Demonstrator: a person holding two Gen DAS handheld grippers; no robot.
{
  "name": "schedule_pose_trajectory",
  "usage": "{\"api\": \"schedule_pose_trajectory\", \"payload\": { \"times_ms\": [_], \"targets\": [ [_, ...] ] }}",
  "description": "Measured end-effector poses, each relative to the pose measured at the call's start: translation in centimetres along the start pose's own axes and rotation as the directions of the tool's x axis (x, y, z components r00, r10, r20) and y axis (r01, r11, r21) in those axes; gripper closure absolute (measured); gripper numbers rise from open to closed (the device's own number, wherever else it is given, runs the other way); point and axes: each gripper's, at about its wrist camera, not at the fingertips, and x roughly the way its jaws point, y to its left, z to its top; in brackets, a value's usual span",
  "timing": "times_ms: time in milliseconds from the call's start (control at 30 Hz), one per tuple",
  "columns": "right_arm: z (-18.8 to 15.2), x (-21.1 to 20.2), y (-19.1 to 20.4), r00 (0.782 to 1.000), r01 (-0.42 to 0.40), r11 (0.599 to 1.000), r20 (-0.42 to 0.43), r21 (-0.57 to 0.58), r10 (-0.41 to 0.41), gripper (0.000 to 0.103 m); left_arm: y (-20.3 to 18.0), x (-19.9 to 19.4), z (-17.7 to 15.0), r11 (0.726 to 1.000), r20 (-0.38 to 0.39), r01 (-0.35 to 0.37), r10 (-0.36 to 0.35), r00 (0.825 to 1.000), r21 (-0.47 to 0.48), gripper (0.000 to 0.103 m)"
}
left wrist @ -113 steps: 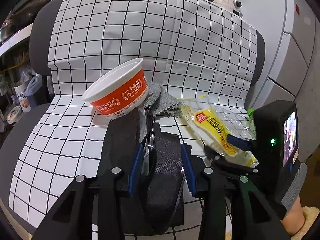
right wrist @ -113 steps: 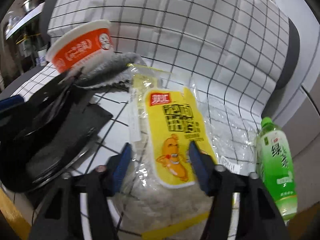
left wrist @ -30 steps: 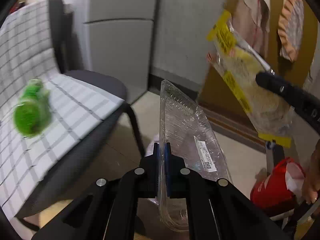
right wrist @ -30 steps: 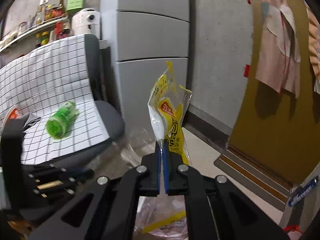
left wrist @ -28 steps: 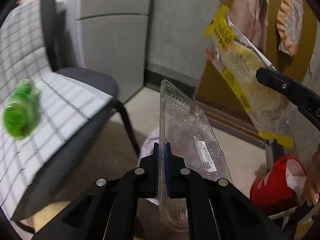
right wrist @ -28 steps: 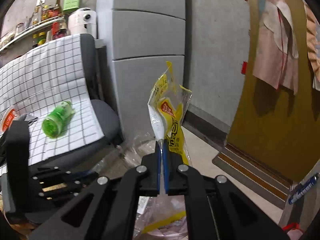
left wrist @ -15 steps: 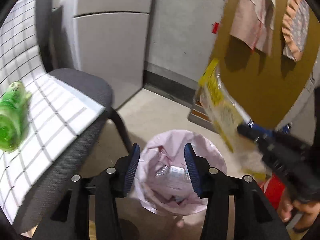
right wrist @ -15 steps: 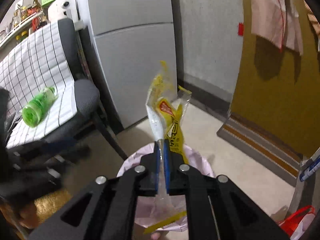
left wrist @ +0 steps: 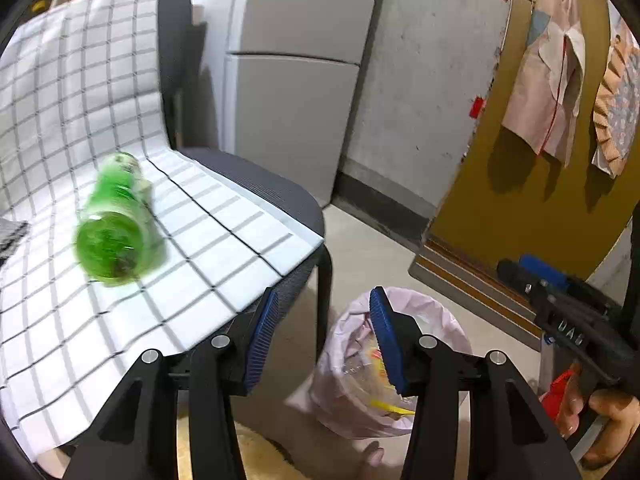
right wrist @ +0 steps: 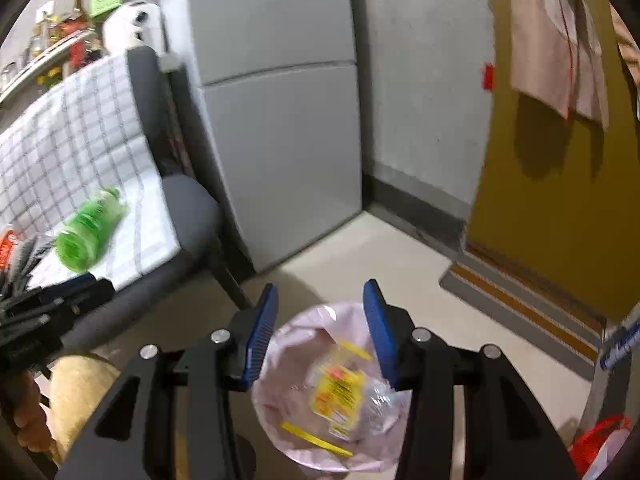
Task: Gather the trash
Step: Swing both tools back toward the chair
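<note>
My right gripper (right wrist: 318, 328) has just been opening; jaws apart, nothing between the pads. Directly past and below its blue pads (right wrist: 260, 334) is the pink-lined trash bin (right wrist: 280, 344). The yellow snack wrapper (right wrist: 338, 392) lies inside it, face up, with clear crumpled plastic (right wrist: 378, 398) beside it on the right. The wrapper is below the gap between the fingers and apart from both of them.

My left gripper (left wrist: 322, 332) also stands open, empty. Its jaws opened within the last second and are holding that width. Same bin (left wrist: 432, 316) sits just past its right finger, low and right in the left view. The yellow wrapper (left wrist: 380, 360) shows inside, partly hidden by that right pad (left wrist: 386, 340).

Further out on the left, a green bottle (left wrist: 114, 232) lies on its side on the checked cloth (left wrist: 200, 240) over the chair seat (left wrist: 272, 184), base toward me, blurred. From the right wrist it is far left, well apart from the bin (right wrist: 86, 236). A sliver of orange cup (right wrist: 5, 252) sits at the left edge beyond it.

In the left view the other gripper (left wrist: 560, 304) enters from the right, with a hand (left wrist: 604, 420) on its handle. Grey cabinet (right wrist: 280, 120) and concrete wall stand behind the bin; a red bag (right wrist: 596, 444) sits on the floor at near right.
</note>
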Motion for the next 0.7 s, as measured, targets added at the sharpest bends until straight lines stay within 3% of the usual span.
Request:
{"api": "schedule_pose_trajectory", "payload": {
  "times_ms": [167,333,433,533,700],
  "targets": [
    [2.2,-2.2,3.8,0.993,-0.087,0.995,0.079,-0.055,0.091,0.059,2.4,-4.2,-0.4,0.998,0.045,-0.05,0.051,0.998,-0.036,0.053],
    [4.5,-3.8,9.9,0.964,-0.224,0.96,0.108,-0.167,0.244,0.059,6.5,-9.5,-1.0,0.981,0.088,-0.17,0.178,0.98,-0.092,0.047],
    [5.4,-4.5,14.3,0.934,-0.308,0.919,0.105,-0.244,0.341,0.059,9.6,-12.9,-1.8,0.951,0.106,-0.266,0.283,0.953,-0.155,0.044],
    [5.6,-4.6,18.8,0.903,-0.381,0.871,0.079,-0.311,0.423,0.058,13.1,-16.0,-2.8,0.906,0.112,-0.359,0.39,0.914,-0.223,0.042],
    [5.1,-4.8,25.8,0.849,-0.475,0.786,0.03,-0.395,0.528,0.058,18.8,-20.9,-4.9,0.812,0.102,-0.465,0.528,0.843,-0.353,0.042]
  ]
}}
